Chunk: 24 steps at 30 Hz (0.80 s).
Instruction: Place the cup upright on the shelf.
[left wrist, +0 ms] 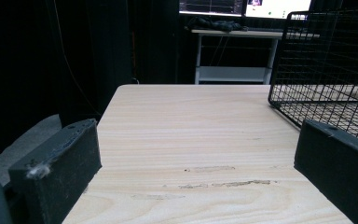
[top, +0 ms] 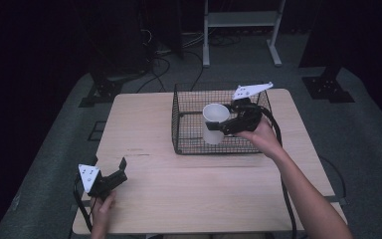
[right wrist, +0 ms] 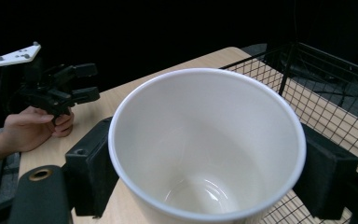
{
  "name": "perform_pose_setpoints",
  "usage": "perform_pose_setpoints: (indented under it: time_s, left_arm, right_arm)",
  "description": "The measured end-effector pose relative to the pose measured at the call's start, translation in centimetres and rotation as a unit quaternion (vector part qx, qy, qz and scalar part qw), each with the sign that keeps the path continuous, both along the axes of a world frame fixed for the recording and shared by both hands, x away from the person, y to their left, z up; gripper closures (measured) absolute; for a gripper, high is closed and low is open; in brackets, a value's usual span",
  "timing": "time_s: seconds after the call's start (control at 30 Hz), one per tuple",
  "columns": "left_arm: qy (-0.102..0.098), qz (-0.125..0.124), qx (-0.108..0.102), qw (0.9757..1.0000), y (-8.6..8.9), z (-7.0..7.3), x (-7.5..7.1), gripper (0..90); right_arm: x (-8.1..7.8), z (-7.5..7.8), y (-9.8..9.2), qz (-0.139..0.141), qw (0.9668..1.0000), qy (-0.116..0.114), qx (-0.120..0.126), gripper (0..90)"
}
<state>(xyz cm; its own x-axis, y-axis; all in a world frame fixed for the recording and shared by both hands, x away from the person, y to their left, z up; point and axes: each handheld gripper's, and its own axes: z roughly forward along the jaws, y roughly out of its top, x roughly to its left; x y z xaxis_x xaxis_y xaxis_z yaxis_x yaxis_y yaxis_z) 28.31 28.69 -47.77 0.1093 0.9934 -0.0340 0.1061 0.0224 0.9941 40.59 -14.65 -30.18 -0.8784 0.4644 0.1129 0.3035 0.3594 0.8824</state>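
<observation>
White cup [top: 215, 122] held in our right gripper [top: 227, 125] over the wire basket [top: 189, 142].
Our jaws clamp its sides, mouth tilted toward us; our left gripper [top: 118, 170] rests wide open and empty near the desk's [top: 179, 194] front-left corner.

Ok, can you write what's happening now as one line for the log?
right hand-held gripper: shut on cup, over basket | left hand-held gripper: open, holding nothing, near table corner | cup: looks empty

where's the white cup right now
The white paper cup is clamped in the right hand-held gripper, held over the black wire basket at the far right of the light wooden table in the high view.
</observation>
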Motion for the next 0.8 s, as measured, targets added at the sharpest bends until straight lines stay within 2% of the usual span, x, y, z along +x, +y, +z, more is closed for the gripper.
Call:
perform_pose_setpoints:
  time_s: [0.13,0.5,0.8]
  left_arm:
    - [0.0,0.0,0.001,1.0,0.0,0.0,0.0,0.0]
    - [0.0,0.0,0.001,1.0,0.0,0.0,0.0,0.0]
    - [0.002,0.001,0.001,1.0,0.0,0.0,0.0,0.0]
  right_arm:
    - [0.7,0.2,0.1,-0.006,1.0,0.002,0.002,18.7]
    - [2.4,0.3,0.9,-0.02,0.9997,-0.001,-0.011,18.8]
    - [3.9,0.1,1.4,-0.024,0.9997,0.006,0.003,18.8]
